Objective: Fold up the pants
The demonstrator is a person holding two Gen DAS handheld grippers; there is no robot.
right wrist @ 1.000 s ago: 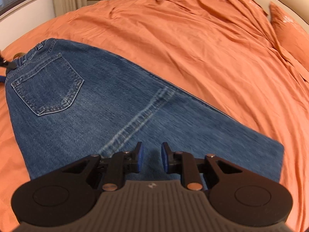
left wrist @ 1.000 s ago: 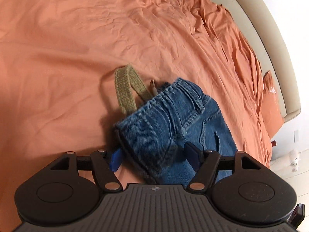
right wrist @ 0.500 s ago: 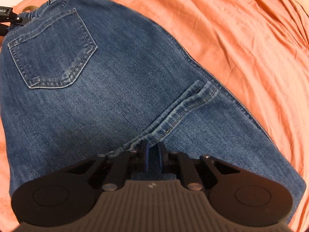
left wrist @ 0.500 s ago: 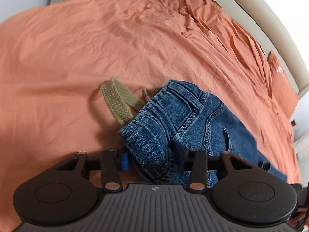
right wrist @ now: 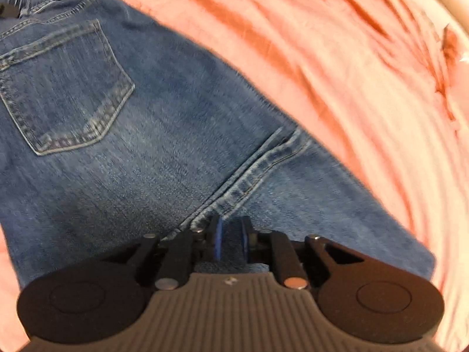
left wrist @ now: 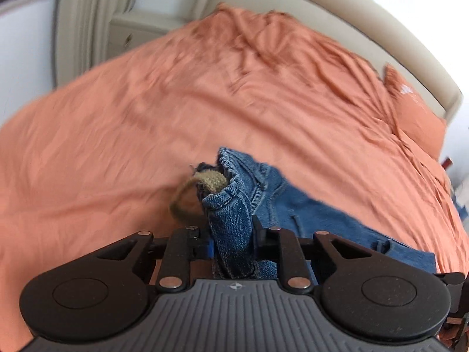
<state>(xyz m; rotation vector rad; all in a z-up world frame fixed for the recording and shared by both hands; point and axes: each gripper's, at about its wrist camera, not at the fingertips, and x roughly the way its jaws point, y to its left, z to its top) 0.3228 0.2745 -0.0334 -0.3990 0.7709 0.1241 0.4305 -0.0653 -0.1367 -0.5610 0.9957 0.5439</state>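
Your left gripper had its jaws closing on a bunched fold of the jeans at the waistband, the denim squeezed into a thick upright wad between the two pads, so that end of the pants stood raised off the bed. An olive woven belt curled out of the waistband just beside that wad, on the side toward the curtain, its loop hanging loose over the orange sheet. From the waistband the rest of the jeans trailed away toward the orange pillow and lay flat on the bed. Your right gripper sat on the same jeans, at the leg seam, well away from the back pocket, which lay nearer the elastic waistband at the far edge of the view. Its jaws were opening, with only a narrow gap between the blue pads, and a strip of denim showed in that gap; blur made it impossible to tell if the pads were pressing on the cloth. The sheet around the jeans was wrinkled.
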